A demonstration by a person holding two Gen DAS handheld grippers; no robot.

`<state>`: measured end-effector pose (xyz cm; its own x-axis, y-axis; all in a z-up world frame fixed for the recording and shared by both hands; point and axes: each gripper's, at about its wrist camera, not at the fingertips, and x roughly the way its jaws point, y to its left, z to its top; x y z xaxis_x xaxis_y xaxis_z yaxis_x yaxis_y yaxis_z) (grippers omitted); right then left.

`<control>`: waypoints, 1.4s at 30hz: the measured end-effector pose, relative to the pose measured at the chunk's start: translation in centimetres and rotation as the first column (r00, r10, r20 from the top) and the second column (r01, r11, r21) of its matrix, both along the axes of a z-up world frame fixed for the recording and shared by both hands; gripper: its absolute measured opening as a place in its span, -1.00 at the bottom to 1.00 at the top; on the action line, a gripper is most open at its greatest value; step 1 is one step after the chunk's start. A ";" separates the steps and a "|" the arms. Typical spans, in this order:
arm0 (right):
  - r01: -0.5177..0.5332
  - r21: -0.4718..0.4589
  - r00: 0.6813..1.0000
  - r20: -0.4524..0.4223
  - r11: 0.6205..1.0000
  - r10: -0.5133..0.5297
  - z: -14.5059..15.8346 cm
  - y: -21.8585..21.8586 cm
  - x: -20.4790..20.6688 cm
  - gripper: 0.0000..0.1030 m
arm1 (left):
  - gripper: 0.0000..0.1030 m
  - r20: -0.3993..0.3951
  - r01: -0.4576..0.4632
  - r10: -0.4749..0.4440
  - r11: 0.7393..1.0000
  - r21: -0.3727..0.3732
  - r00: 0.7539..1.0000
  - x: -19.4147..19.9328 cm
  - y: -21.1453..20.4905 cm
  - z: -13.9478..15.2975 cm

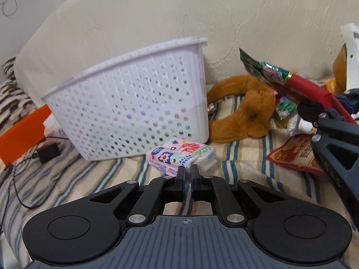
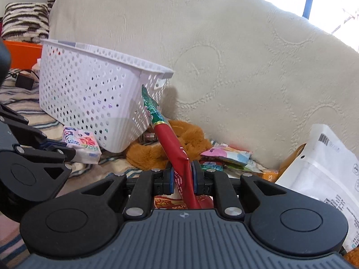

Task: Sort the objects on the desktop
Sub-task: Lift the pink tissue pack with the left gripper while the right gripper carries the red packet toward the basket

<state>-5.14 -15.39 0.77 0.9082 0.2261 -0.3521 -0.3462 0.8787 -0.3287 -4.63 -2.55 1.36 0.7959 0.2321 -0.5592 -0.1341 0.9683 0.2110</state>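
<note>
A white perforated basket (image 1: 134, 103) stands on the striped cover against a cream cushion; it also shows in the right wrist view (image 2: 89, 94). A pink floral tissue pack (image 1: 181, 155) lies in front of it, just beyond my left gripper (image 1: 188, 174), which is shut and empty. The pack also shows in the right wrist view (image 2: 82, 144). My right gripper (image 2: 183, 177) is shut on a red and green snack packet (image 2: 172, 143), held tilted up towards the basket. The packet also shows in the left wrist view (image 1: 300, 85).
A brown plush ring (image 1: 242, 112) lies right of the basket. Several snack packets (image 2: 226, 157) and a white mailer bag (image 2: 323, 170) lie at the right. An orange box (image 1: 22, 134) and a black charger (image 1: 48, 152) with cable lie left of the basket.
</note>
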 end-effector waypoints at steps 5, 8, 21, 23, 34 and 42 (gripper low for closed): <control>-0.003 0.010 1.000 0.017 1.000 0.003 1.1 -0.1 -0.5 -0.68 | -1.00 0.017 0.003 -0.002 1.000 -0.028 1.000 -0.6 0.4 2.2; -0.002 0.030 1.000 0.024 1.000 0.001 2.0 -0.4 -0.8 -0.68 | -1.00 0.044 -0.003 0.004 1.000 -0.020 0.999 -1.1 0.5 3.5; 0.009 0.060 0.999 0.038 0.998 -0.011 4.6 0.5 -1.1 -0.68 | -1.00 0.110 -0.029 0.030 0.999 -0.013 0.993 -2.0 1.8 7.1; 0.004 0.057 0.999 0.045 0.998 -0.007 5.0 0.7 -1.1 -0.68 | -1.00 0.121 -0.031 0.032 0.999 -0.013 0.992 -2.1 2.1 7.7; -0.022 0.066 0.996 0.093 0.998 0.016 8.6 1.8 0.0 -0.68 | -1.00 0.186 -0.068 0.070 0.998 -0.019 0.980 -0.4 5.4 12.5; -0.099 0.094 0.989 0.115 0.991 0.088 11.8 5.8 3.1 -0.68 | -1.00 0.237 -0.093 0.094 0.996 -0.015 0.967 3.0 8.7 16.2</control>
